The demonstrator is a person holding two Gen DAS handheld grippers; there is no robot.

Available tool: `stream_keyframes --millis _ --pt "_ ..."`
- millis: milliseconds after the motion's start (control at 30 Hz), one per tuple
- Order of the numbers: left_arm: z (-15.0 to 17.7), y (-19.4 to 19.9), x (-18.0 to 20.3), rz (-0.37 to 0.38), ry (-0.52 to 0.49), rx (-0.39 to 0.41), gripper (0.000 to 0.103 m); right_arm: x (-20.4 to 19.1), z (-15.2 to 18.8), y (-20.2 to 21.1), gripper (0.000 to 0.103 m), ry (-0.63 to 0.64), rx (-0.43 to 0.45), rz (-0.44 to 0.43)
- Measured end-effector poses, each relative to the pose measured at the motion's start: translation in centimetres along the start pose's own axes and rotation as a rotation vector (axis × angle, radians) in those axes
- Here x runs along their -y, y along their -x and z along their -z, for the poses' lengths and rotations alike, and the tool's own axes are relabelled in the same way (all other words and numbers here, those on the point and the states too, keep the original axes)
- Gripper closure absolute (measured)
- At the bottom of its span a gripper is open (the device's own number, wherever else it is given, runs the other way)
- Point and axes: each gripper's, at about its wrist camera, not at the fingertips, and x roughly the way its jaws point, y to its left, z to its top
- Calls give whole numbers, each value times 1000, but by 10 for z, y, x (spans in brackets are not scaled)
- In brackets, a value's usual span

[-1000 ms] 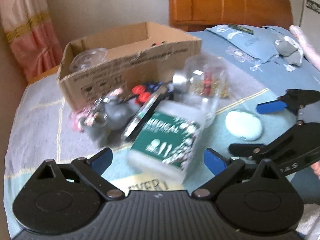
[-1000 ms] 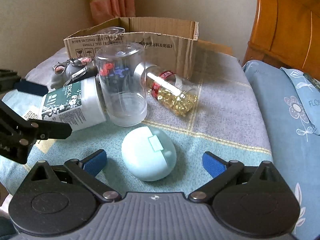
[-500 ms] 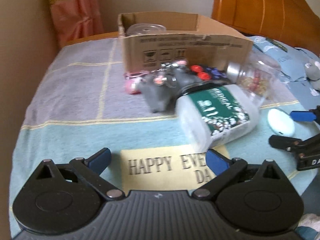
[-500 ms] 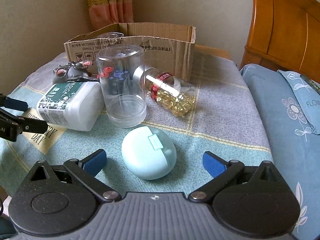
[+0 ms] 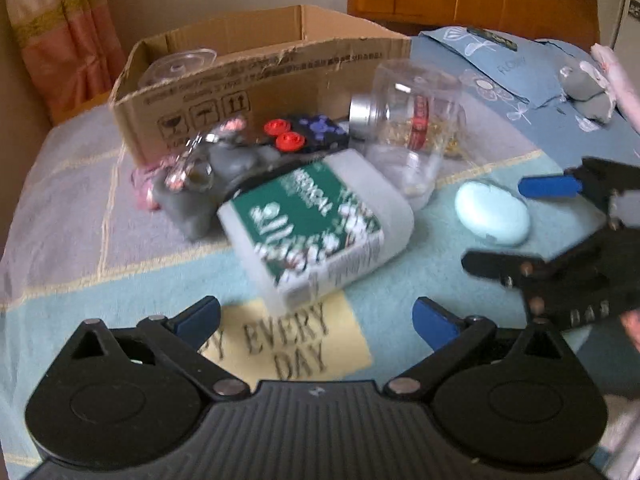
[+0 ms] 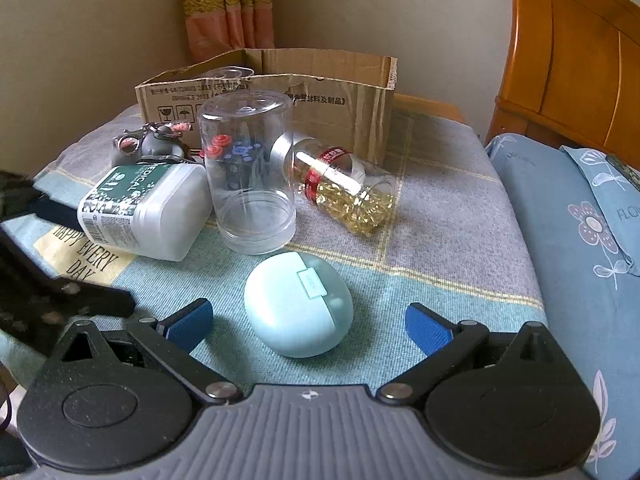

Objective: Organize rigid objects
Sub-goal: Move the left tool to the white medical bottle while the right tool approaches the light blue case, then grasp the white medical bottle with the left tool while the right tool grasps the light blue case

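Observation:
A white tub with a green label (image 5: 316,224) lies on its side on the blanket, just ahead of my open, empty left gripper (image 5: 316,320); it also shows in the right wrist view (image 6: 148,208). A pale blue oval case (image 6: 298,304) lies between the spread fingers of my open right gripper (image 6: 308,324), not gripped; it also shows in the left wrist view (image 5: 492,214). A clear upturned jar (image 6: 248,176), a capsule bottle on its side (image 6: 340,188) and a grey toy with a keyring (image 5: 192,184) lie before the cardboard box (image 5: 256,80).
The box (image 6: 280,92) stands at the back with a clear lid (image 5: 180,62) inside. A wooden headboard (image 6: 580,60) and blue floral pillows (image 6: 592,220) lie to the right. The blanket (image 6: 440,208) has a "HAPPY EVERY DAY" patch (image 5: 288,340).
My left gripper has swung back right and closer to the white tub. My right gripper has stayed around the blue case.

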Motion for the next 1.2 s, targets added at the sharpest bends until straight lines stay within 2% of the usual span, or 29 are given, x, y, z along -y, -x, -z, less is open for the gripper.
stream_keyframes --millis 167,267,333,500,733,1000,1200 --pt "-13 1 -4 16 111 39 1 2 1 1 0 14 9 -15" --pt "-21 -5 -2 29 161 36 1 3 1 1 0 22 12 -23" --pt "-24 -10 -1 10 186 31 1 4 1 1 0 26 14 -28" --pt "-23 -11 -3 -71 152 29 1 4 2 2 0 36 18 -38" --pt "-6 6 -19 -90 133 13 1 5 1 1 0 54 15 -52" --pt "-14 2 -17 -99 112 50 1 6 -6 -3 0 117 -18 -97" --pt "-16 -4 -13 -80 115 56 4 5 -11 -4 7 163 -24 -147"
